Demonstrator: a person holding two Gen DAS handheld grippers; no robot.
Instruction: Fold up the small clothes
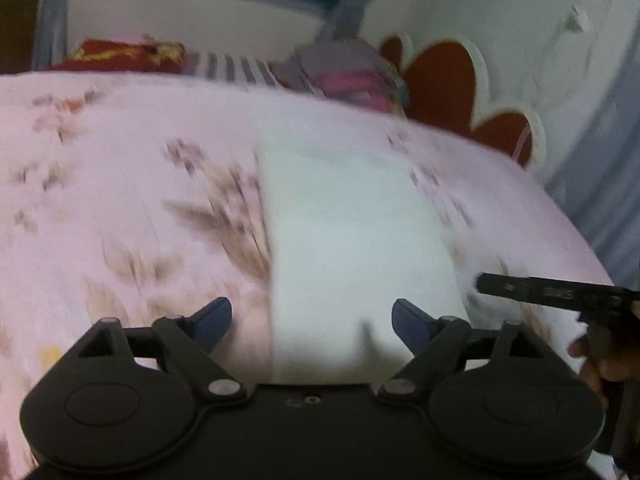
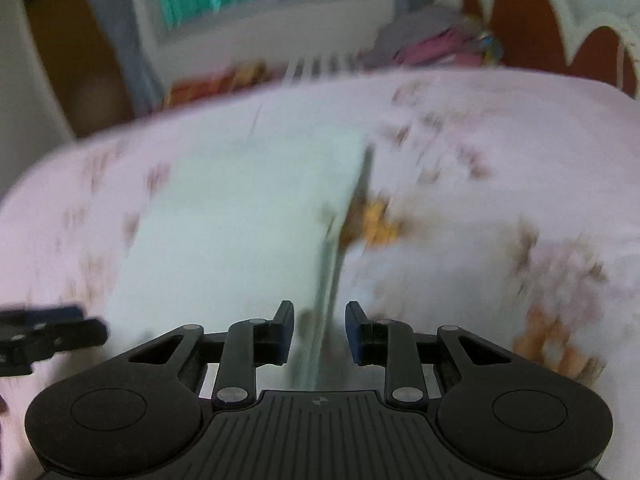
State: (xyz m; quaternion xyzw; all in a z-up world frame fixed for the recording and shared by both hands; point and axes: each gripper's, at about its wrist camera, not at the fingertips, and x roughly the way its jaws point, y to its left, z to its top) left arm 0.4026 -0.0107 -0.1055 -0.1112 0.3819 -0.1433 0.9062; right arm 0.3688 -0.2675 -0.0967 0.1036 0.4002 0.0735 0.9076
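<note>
A pale white folded cloth (image 1: 348,220) lies as a long strip on the pink floral bedsheet (image 1: 120,200). My left gripper (image 1: 312,320) hovers over the strip's near end, jaws spread wide with nothing pinched between them. In the right wrist view the same cloth (image 2: 240,220) fills the middle, and its right edge runs down between the pads of my right gripper (image 2: 320,332). Those jaws stand narrowly apart, with a gap showing on both sides of the edge. Each gripper shows in the other's view: the right one (image 1: 540,290) and the left one (image 2: 48,332). Both pictures are blurred.
A pile of grey and pink clothes (image 1: 352,76) and a red cushion (image 1: 128,54) sit at the far edge of the bed. A white headboard with red heart shapes (image 1: 440,80) rises at the right. A hand (image 1: 600,364) grips the right tool.
</note>
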